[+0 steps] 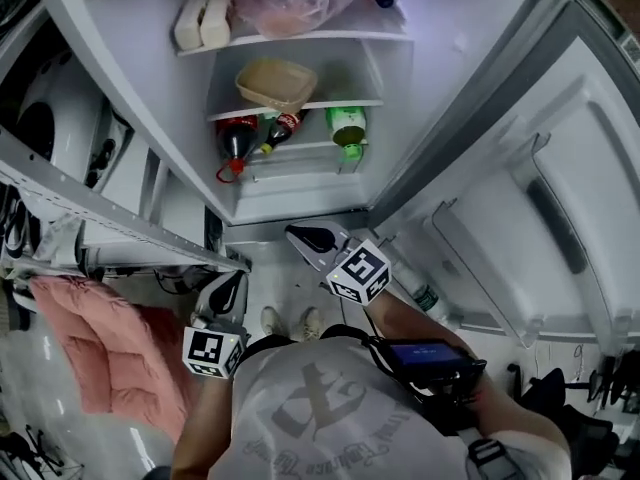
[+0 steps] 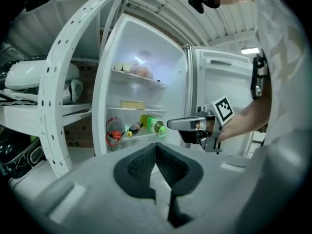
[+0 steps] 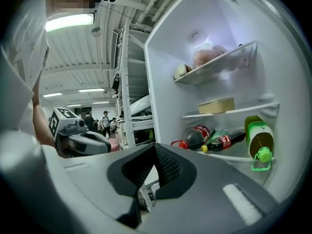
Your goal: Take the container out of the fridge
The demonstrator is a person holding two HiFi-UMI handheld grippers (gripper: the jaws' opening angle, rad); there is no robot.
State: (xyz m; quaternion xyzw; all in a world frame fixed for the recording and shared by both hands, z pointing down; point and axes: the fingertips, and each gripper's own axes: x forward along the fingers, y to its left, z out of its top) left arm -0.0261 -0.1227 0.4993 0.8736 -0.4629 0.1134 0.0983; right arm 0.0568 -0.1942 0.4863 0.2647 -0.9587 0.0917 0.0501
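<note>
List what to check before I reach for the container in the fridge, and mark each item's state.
1. Fridge door swung wide: ok.
2. Container in sight on the middle shelf, nothing stacked on it: ok.
3. Right gripper jaws apart for a grasp: not ok, they are together and empty.
4. Left gripper jaws apart: not ok, also together and empty.
5. Way in free: ok, both grippers hang outside the fridge, and the bottles lie on the shelf below the container.
6. Container lid seated firmly: cannot tell.
</note>
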